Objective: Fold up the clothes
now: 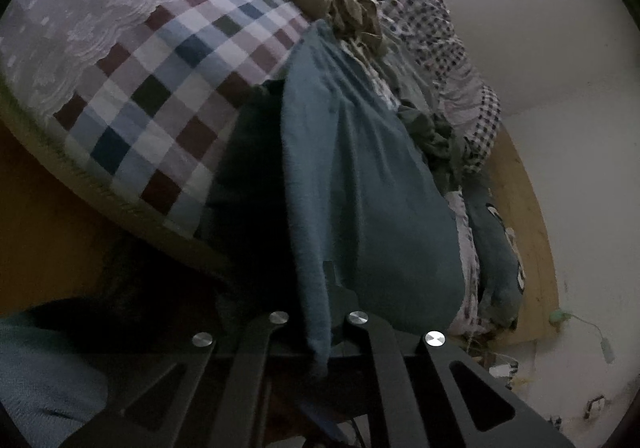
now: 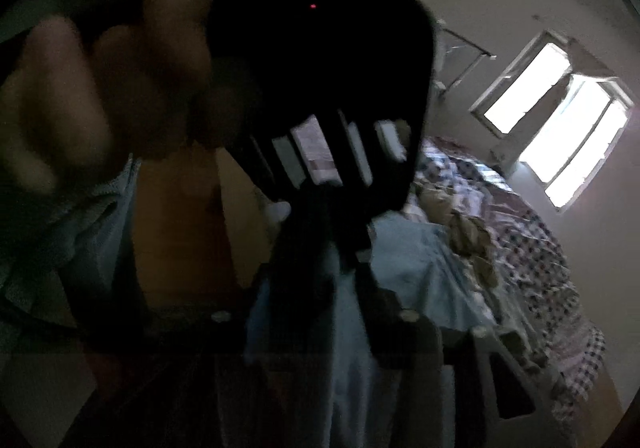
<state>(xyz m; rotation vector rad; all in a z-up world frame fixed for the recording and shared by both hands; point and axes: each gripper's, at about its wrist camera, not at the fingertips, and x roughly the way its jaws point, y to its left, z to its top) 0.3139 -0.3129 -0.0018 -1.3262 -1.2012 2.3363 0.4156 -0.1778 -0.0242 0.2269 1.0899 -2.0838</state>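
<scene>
A blue garment is draped over the edge of the bed, its folded edge hanging down between the fingers of the left tool, which is pressed together, pinching that edge. In the right wrist view, the same cloth is seen between the parted fingers of the right tool; contact cannot be told. A crumpled olive garment lies beyond.

Teal garment: soft matt knit cloth. Checked bedsheet: woven cloth. Claw: matt black.
</scene>
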